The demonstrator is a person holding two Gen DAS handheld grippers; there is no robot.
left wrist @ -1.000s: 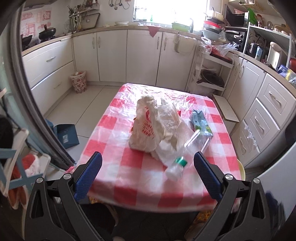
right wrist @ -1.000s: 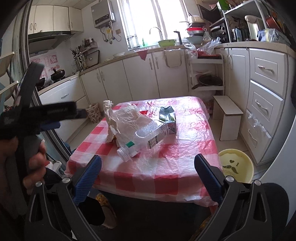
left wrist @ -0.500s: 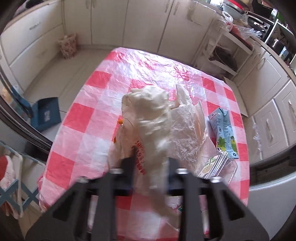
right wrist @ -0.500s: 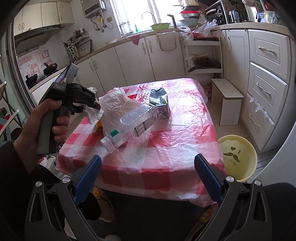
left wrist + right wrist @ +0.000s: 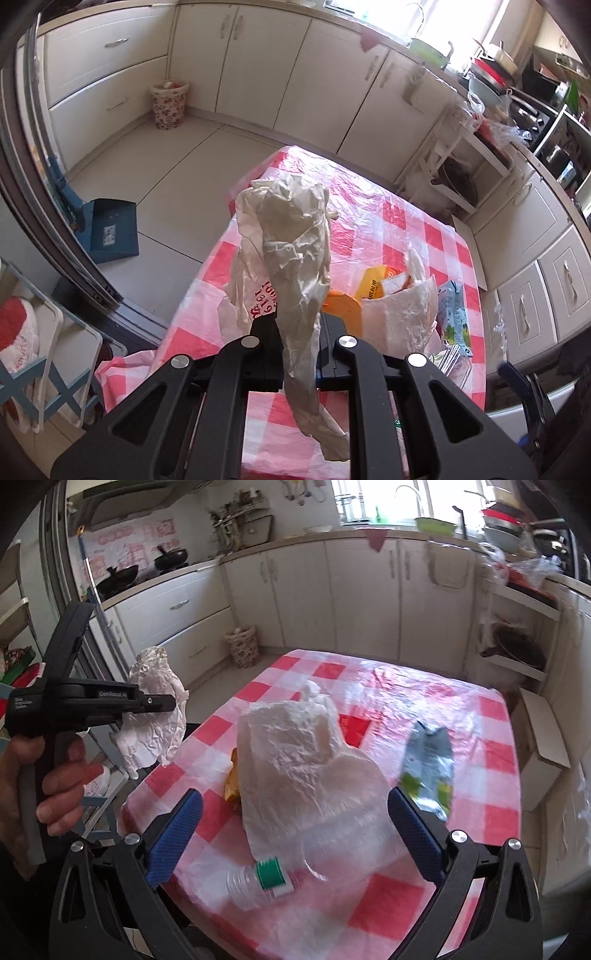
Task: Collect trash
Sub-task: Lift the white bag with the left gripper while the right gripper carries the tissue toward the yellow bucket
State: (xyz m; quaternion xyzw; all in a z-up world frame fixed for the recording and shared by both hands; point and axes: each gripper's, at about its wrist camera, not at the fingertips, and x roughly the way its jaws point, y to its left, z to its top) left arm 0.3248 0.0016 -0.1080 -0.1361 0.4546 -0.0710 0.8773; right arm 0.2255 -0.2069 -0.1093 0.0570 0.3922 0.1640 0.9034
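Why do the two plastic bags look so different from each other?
The crumpled bag is up in the air, pinched in the left gripper; the clear bag lies on the table. The crumpled one looks empty and scrunched into a bunch; the clear one is spread over yellow wrappers. Both are thin, wrinkly plastic.

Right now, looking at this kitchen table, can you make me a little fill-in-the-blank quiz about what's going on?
1. The left claw is shut on a crumpled white ____.
2. The right claw hangs ____ over the checked table, gripping nothing.
3. The clear bottle lying near the table's edge has a ____ cap.
4. The dustpan on the floor is ____.

Missing words: bag; open; green; blue
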